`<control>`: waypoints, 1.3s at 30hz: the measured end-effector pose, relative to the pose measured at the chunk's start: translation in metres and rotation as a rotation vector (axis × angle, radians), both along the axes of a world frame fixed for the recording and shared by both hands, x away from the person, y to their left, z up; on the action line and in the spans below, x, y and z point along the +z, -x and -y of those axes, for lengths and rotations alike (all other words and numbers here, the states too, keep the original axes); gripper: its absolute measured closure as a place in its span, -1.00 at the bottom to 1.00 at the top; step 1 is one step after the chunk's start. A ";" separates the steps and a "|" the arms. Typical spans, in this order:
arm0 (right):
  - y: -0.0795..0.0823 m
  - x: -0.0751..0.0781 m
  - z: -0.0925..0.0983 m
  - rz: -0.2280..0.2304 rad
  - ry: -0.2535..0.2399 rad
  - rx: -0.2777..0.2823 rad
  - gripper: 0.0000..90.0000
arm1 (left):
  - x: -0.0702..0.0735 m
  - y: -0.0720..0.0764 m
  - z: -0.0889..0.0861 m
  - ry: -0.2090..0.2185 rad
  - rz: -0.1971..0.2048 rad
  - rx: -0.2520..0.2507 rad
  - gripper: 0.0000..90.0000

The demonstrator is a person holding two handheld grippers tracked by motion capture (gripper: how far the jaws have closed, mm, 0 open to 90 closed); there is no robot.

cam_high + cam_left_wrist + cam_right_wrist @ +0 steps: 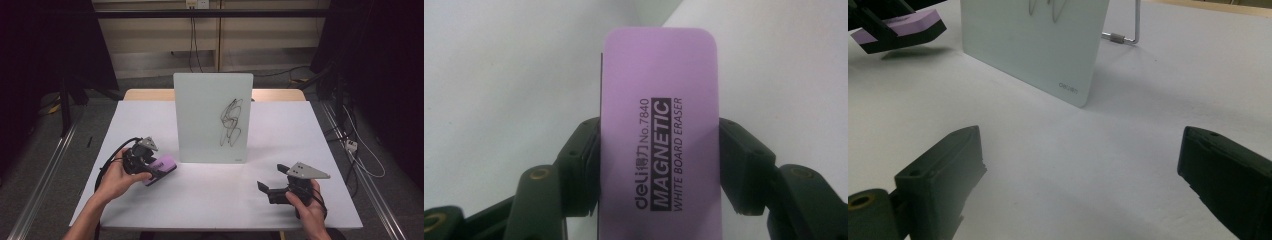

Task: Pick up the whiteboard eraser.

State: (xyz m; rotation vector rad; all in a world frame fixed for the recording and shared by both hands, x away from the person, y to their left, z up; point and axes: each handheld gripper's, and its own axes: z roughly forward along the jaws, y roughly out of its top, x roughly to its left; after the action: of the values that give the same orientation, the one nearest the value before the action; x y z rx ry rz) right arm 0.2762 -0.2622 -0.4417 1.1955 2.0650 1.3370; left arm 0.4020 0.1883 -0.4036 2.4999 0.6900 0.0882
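A small whiteboard (213, 117) stands upright mid-table with a black scribble (231, 122) on its right half. My left gripper (152, 167) is shut on a purple magnetic whiteboard eraser (161, 169), left of the board's lower corner and just above the table. In the left gripper view the eraser (659, 140) sits lengthwise between the two pads, pressed from both sides. My right gripper (272, 181) rests low at the front right, open, with nothing between its jaws. In the right gripper view the board (1035, 42) and the held eraser (900, 30) lie ahead.
The white table (310, 150) has bare room in front of the board. A wire stand (1123, 27) props the board from behind. Cables lie on the floor to the right (357, 150).
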 end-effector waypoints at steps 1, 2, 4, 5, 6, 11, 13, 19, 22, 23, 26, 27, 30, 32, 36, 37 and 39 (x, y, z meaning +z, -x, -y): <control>0.000 0.000 0.000 -0.001 0.000 0.000 -0.90 | 0.002 0.000 -0.001 0.014 0.005 -0.002 -0.09; 0.000 0.000 0.000 -0.002 0.000 -0.001 -0.90 | 0.003 0.002 -0.001 0.037 0.014 0.010 -0.09; 0.000 0.000 0.000 -0.001 -0.001 -0.002 -0.90 | 0.006 0.003 -0.002 0.058 0.028 0.018 -0.09; -0.001 0.000 0.000 -0.001 -0.001 -0.003 -0.90 | 0.008 0.004 -0.002 0.065 0.034 0.024 -0.09; -0.001 0.000 0.000 -0.002 -0.002 -0.004 -0.90 | 0.008 0.005 -0.002 0.081 0.033 0.019 -0.09; -0.002 -0.001 0.000 -0.009 -0.006 -0.016 -0.90 | 0.012 0.007 -0.004 0.116 0.059 0.021 -0.09; -0.002 -0.001 0.001 -0.009 -0.009 -0.019 -0.90 | 0.012 0.007 -0.005 0.128 0.073 0.027 -0.09; -0.002 -0.001 0.001 -0.009 -0.010 -0.018 -0.90 | 0.013 0.010 -0.004 0.147 0.101 0.006 -0.09; -0.002 -0.001 0.001 -0.011 -0.012 -0.019 -0.90 | 0.017 0.012 -0.004 0.152 0.146 0.020 -0.09; -0.002 -0.001 0.001 -0.010 -0.012 -0.019 -0.90 | 0.017 0.012 -0.004 0.164 0.152 0.019 -0.09; -0.001 -0.001 0.001 -0.007 -0.008 -0.013 -0.90 | 0.019 0.014 -0.003 0.200 0.170 0.002 -0.09; -0.001 -0.001 0.001 -0.006 -0.007 -0.008 -0.90 | 0.019 0.014 -0.004 0.201 0.179 0.002 -0.09; 0.001 0.000 0.002 -0.005 -0.009 -0.004 -0.90 | 0.021 0.016 -0.004 0.214 0.198 0.020 -0.09; 0.001 0.000 0.002 -0.003 -0.008 0.000 -0.90 | 0.025 0.017 -0.004 0.208 0.227 0.036 -0.09; 0.001 0.000 0.002 -0.005 -0.010 0.001 -0.90 | 0.031 0.019 -0.007 0.271 0.263 0.079 -0.09; 0.001 0.000 0.002 -0.005 -0.010 0.000 -0.90 | 0.032 0.019 -0.008 0.278 0.274 0.088 -0.09; 0.001 0.000 0.001 -0.006 -0.008 0.001 -0.90 | 0.034 0.020 -0.010 0.290 0.292 0.103 -0.09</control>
State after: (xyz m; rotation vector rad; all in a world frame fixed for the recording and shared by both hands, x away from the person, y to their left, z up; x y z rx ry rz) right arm 0.2756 -0.2636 -0.4420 1.2041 2.0662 1.3451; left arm 0.3818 0.1986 -0.3698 2.1182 0.6554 0.3574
